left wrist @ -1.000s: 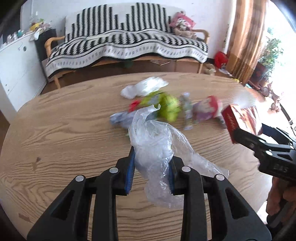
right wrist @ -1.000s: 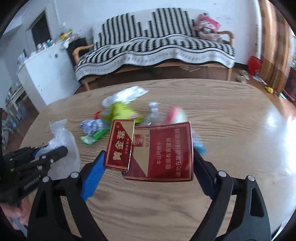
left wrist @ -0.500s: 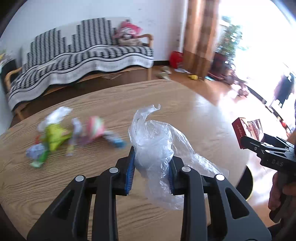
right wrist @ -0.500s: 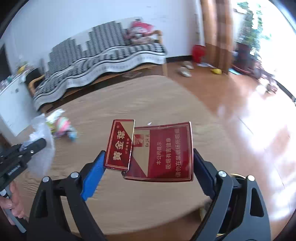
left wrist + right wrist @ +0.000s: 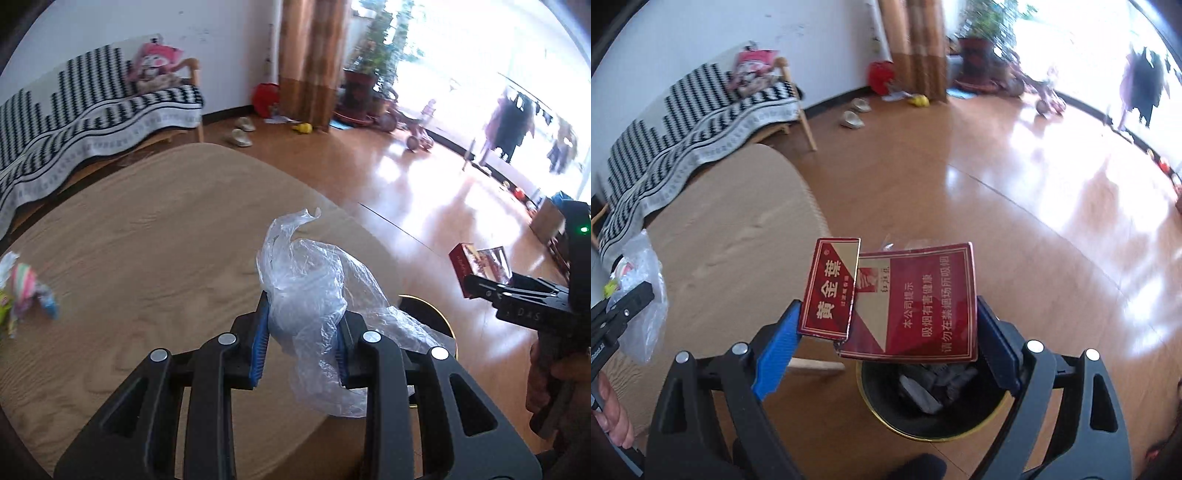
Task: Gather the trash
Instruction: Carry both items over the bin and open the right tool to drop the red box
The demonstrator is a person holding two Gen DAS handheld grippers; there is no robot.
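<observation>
The flat red and gold cardboard box (image 5: 912,302), clamped in the right gripper (image 5: 886,332) above the round black bin (image 5: 882,417), could catch the rim and land on the shiny wooden floor (image 5: 997,206). The left gripper (image 5: 301,332) squeezes a crinkly clear plastic bag (image 5: 314,288) over the oval wooden worktop (image 5: 147,236); it could slip.
</observation>
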